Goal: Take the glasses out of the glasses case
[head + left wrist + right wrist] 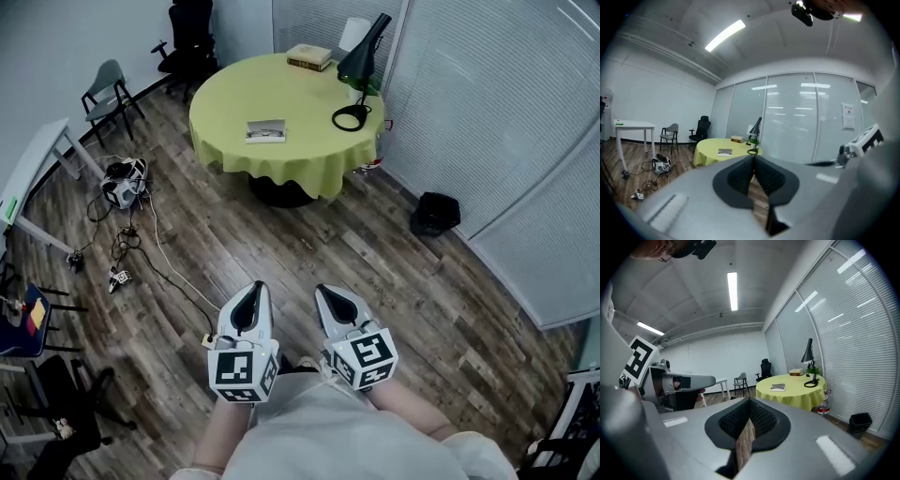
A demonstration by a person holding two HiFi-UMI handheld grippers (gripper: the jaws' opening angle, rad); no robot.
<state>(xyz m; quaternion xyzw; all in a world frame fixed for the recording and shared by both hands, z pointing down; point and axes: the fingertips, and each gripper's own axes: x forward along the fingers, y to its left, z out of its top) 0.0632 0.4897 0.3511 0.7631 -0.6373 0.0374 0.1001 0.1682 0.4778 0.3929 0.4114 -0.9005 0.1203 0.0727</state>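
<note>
Far ahead stands a round table with a yellow cloth (309, 141). On it lies the glasses case (265, 130), a flat grey box with its lid down; it also shows small in the left gripper view as the case (724, 152) and in the right gripper view as the case (777, 387). My left gripper (255, 286) and right gripper (322, 289) are held close to my body over the wood floor, several steps short of the table. Both are shut with nothing between the jaws, as the left gripper (753, 157) and right gripper (749, 400) show.
A black desk lamp (361, 70) and a book (309, 56) share the table. A black bin (435, 213) sits by the blinds at right. Cables and a bag (125, 183) litter the floor at left, near a white desk (37, 164) and chairs (108, 94).
</note>
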